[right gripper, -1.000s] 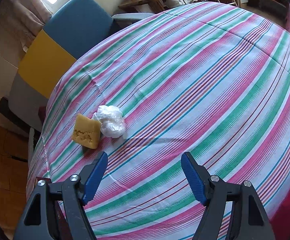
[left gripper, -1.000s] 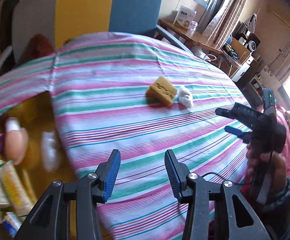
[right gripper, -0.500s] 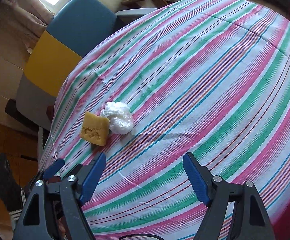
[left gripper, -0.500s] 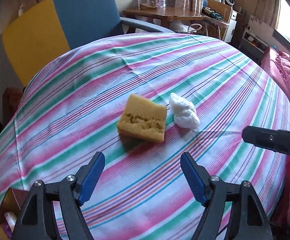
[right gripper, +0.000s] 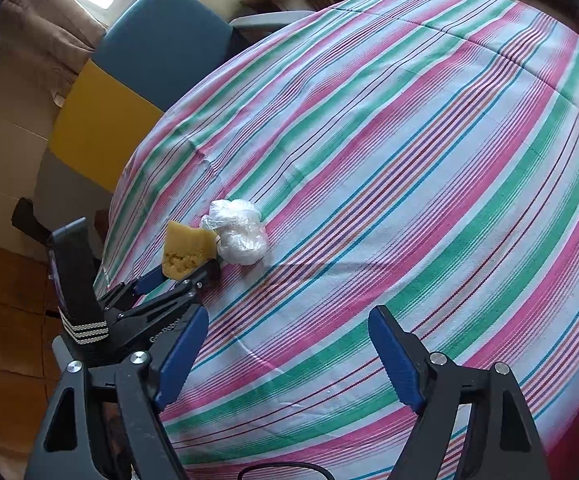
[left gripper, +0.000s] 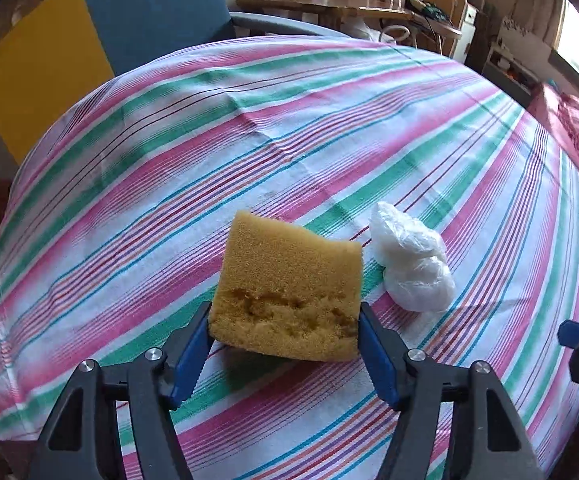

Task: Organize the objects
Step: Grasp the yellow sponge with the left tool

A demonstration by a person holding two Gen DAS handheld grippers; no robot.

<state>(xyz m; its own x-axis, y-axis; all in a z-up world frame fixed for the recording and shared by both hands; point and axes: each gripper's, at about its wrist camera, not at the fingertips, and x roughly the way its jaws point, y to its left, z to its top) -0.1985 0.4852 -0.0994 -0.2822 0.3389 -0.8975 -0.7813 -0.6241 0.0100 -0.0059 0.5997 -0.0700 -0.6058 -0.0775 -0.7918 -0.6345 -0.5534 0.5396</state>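
A yellow sponge (left gripper: pixel 289 280) sits on the striped tablecloth (left gripper: pixel 169 184), with a crumpled white plastic bag (left gripper: pixel 409 264) just to its right. My left gripper (left gripper: pixel 285 344) has its blue pads against both sides of the sponge's near end. From the right wrist view I see the sponge (right gripper: pixel 187 248), the bag (right gripper: pixel 239 232) and the left gripper (right gripper: pixel 181 270) closed around the sponge. My right gripper (right gripper: pixel 285 356) is open and empty over the cloth, nearer than the bag.
A blue and yellow chair (left gripper: pixel 101 40) stands behind the table. A wooden desk with boxes (left gripper: pixel 329 0) is at the back. The table's left edge drops to a wooden floor (right gripper: pixel 5 320). A pink cloth (left gripper: pixel 577 136) lies at the right.
My left gripper swung from the table's left edge, moved in on the sponge and closed its pads onto it. My right gripper stayed open, drifting slightly.
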